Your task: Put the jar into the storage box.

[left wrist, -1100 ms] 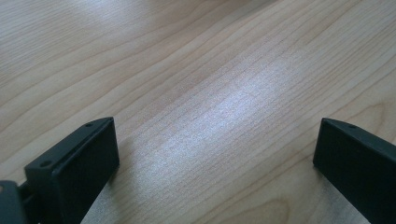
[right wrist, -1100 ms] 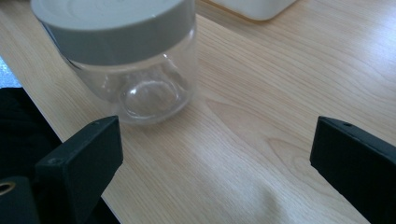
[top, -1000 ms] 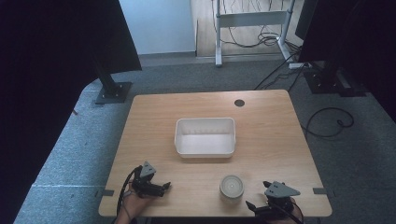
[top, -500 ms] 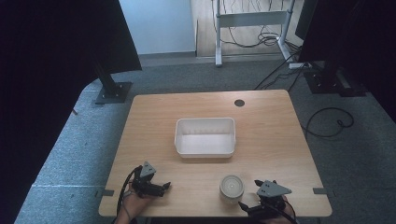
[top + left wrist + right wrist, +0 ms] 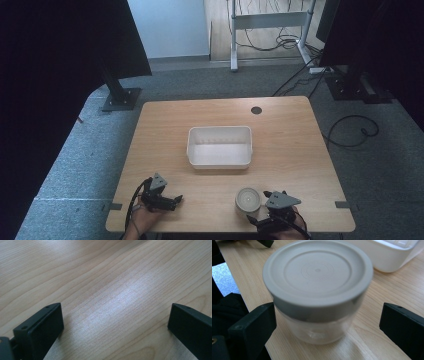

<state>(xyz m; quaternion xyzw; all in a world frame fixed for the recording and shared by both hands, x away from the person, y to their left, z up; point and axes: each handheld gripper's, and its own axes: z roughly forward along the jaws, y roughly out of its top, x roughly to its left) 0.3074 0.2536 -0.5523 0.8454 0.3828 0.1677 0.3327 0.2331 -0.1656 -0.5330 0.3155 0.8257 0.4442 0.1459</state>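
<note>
At the near edge of the light wooden desk (image 5: pixel 300 130), toward its right corner, the right gripper (image 5: pixel 256 218) sits in the person's hand, its black body topped by a grey three-cornered plate. In the right gripper view its jaws stand wide apart, one on each side of a small clear plastic jar with a round grey lid (image 5: pixel 318 290). The jar stands upright on the wood between them; the left-hand jaw is just beside its wall and may touch it, though I cannot tell for sure, while the other jaw stands apart from it. In the high view the jar (image 5: pixel 248 200) sits just left of that gripper, close to the desk's near edge.

Toward the near left corner the left gripper (image 5: pixel 176 201) rests low over the desk in the person's other hand, pointing right along the near edge. Its own view shows the jaws wide, with bare wood grain between them.

Farther in, around the middle of the desk, lies a white rectangular plastic tub (image 5: pixel 220 146), open at the top. Its near wall also shows behind the jar in the right gripper view.

Near the far edge, right of centre, is a small round dark cable hole (image 5: pixel 256 110).
</note>
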